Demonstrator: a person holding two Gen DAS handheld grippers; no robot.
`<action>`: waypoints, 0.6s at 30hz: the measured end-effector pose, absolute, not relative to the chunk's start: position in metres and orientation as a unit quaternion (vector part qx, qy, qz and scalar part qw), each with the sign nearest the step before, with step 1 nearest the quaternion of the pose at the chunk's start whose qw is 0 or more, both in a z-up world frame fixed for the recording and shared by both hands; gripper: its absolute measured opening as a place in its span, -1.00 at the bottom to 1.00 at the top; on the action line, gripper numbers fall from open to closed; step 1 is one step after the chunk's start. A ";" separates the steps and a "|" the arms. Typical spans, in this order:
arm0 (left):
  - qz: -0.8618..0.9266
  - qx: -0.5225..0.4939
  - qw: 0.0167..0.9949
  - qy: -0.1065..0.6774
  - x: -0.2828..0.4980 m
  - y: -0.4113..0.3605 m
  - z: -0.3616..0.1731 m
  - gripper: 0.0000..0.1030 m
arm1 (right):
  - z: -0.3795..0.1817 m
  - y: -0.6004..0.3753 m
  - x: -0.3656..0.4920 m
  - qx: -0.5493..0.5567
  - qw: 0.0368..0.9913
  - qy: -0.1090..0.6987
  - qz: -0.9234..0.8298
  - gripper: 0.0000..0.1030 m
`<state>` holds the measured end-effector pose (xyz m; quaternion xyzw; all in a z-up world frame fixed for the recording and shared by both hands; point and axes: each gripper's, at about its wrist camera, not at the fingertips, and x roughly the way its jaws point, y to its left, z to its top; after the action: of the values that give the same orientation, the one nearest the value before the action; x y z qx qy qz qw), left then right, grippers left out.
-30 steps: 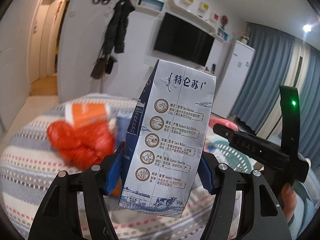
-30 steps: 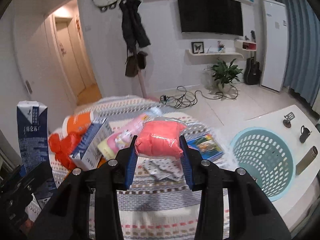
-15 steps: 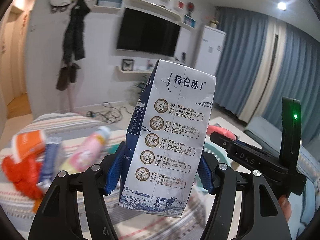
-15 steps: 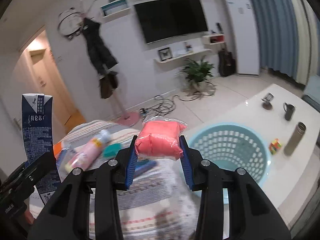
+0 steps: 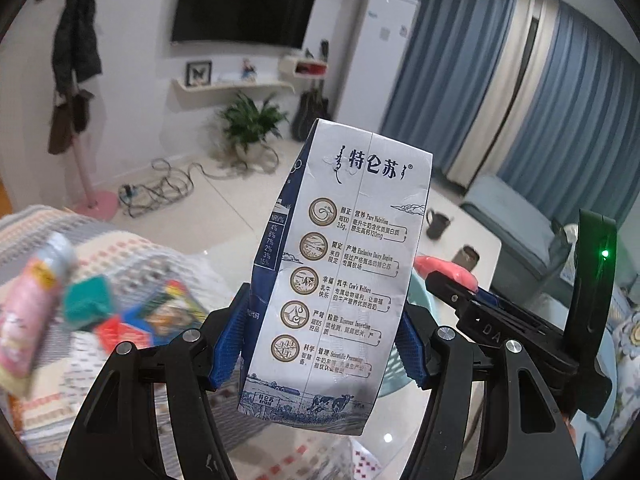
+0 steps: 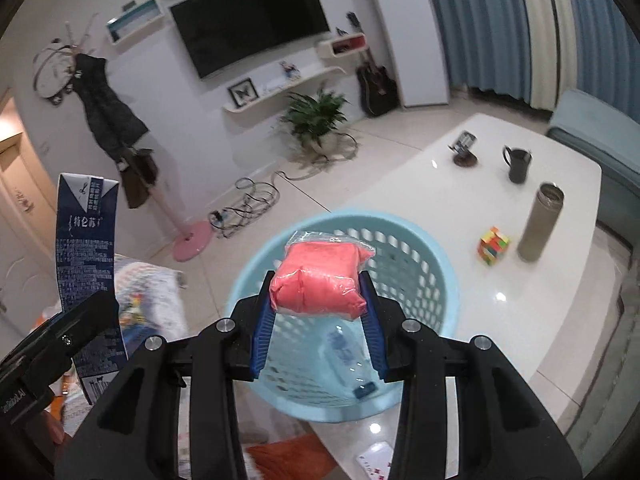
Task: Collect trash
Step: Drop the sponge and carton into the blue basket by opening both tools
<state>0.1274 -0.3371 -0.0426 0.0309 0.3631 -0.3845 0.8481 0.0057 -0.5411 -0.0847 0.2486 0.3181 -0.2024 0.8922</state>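
Gripping an upright milk carton (image 5: 340, 276), the left gripper (image 5: 316, 344) is hovering — the right gripper (image 6: 318, 316) is clenching a pink plastic-wrapped packet (image 6: 320, 278) above the pale-blue laundry basket (image 6: 436, 264).

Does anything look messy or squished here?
Yes. The milk carton in the left gripper is dented and creased. A tangle of cables sprawls on the floor near the pink coat-stand base.

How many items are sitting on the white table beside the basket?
4. A small stand at the far edge, a dark mug right of it, a grey flask nearer, a colour cube beside it. Others may be hidden.
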 end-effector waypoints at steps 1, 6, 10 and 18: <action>-0.386 0.034 0.843 0.372 0.131 -0.345 -0.050 0.22 | -0.091 -0.543 0.006 0.250 0.890 0.322 -0.205 -0.29; -0.398 0.030 0.818 0.414 0.149 -0.366 -0.078 0.22 | -0.122 -0.557 0.014 0.259 0.875 0.350 -0.209 -0.29; -0.404 0.012 0.798 0.447 0.163 -0.373 -0.094 0.22 | -0.137 -0.563 0.020 0.261 0.868 0.367 -0.207 -0.28; -0.407 -0.004 0.785 0.467 0.172 -0.372 -0.108 0.37 | -0.147 -0.562 0.024 0.257 0.861 0.387 -0.205 -0.01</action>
<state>0.1724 -0.3722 -0.1076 -0.0044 0.4672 -0.4065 0.7851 0.0243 -0.5616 -0.1474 0.2575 0.3869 -0.2048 0.8615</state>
